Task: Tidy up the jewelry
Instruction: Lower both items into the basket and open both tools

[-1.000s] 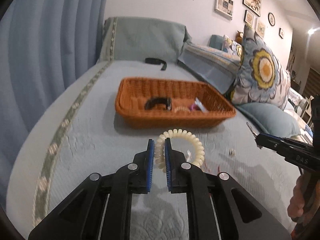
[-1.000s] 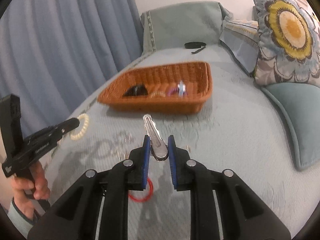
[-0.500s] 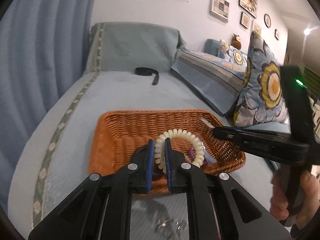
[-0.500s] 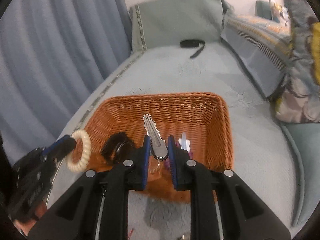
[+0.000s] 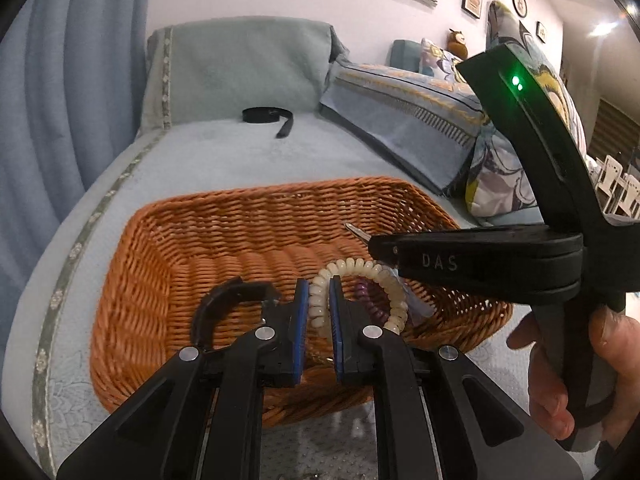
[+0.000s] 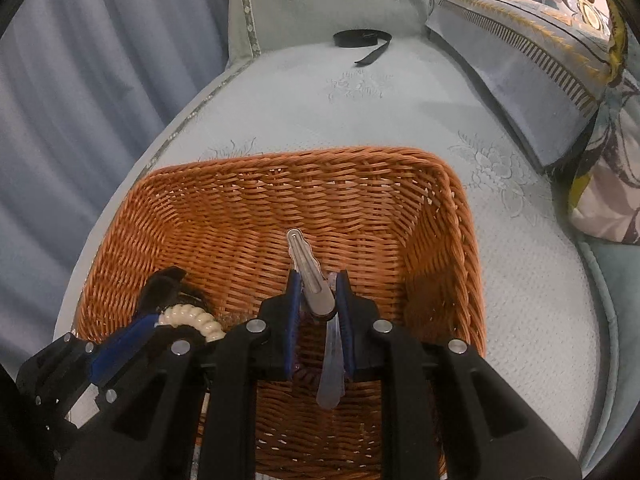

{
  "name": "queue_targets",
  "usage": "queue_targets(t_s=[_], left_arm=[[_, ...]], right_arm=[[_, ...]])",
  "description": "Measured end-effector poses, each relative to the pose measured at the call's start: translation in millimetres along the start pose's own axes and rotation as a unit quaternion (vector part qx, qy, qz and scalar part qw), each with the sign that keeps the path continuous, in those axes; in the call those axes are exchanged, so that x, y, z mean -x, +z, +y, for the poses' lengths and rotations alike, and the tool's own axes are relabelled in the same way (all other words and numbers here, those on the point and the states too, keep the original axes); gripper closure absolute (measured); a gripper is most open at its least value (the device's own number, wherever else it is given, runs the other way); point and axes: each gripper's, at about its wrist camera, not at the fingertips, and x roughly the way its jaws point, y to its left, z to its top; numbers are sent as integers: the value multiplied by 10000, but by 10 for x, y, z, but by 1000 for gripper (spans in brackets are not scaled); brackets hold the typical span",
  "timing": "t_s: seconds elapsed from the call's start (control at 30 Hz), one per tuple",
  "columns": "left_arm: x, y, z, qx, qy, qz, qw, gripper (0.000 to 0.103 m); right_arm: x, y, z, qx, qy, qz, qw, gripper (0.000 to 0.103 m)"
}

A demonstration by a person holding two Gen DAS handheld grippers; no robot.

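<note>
An orange wicker basket sits on the pale blue sofa seat; it also shows in the right wrist view. My left gripper is shut on a cream spiral bracelet and holds it over the basket. My right gripper is shut on a silver hair clip, also over the basket. In the basket lie a black curved hair piece, a purple coil and a pale clip. The right gripper's body crosses the left wrist view.
A black strap lies far back on the seat. Patterned cushions line the right side and a blue curtain hangs at the left. A small metal piece lies on the seat in front of the basket.
Both grippers have moved forward from the seat in front of the basket to over the basket, still holding the bracelet and the hair clip.
</note>
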Motion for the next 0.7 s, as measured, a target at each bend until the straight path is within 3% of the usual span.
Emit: queue_targets(t_s=[0.1,0.27,0.43,0.5,0.7], left_arm=[[87,-30,-21,-74,-89,-67,9999,88],[388,-37,-2,-12,-224,-282,9993,64],[877,-68,48,121,-416,-644,9970,55],[1071,-109,63,184,-497,-788,9955,47],[1610,-393,17,242,-662,-1036,9921,46]], right_arm=[[73,-4,-50,-105,118,-67,9999,87],[307,-71,-85,-196,274,-164,9993,82],[769,-306,-48,-45,416,-474,9980,64],[940,-421,-27,48,422,-583,9974,64],[1355,-889,-15,140,622,-777,9949,64]])
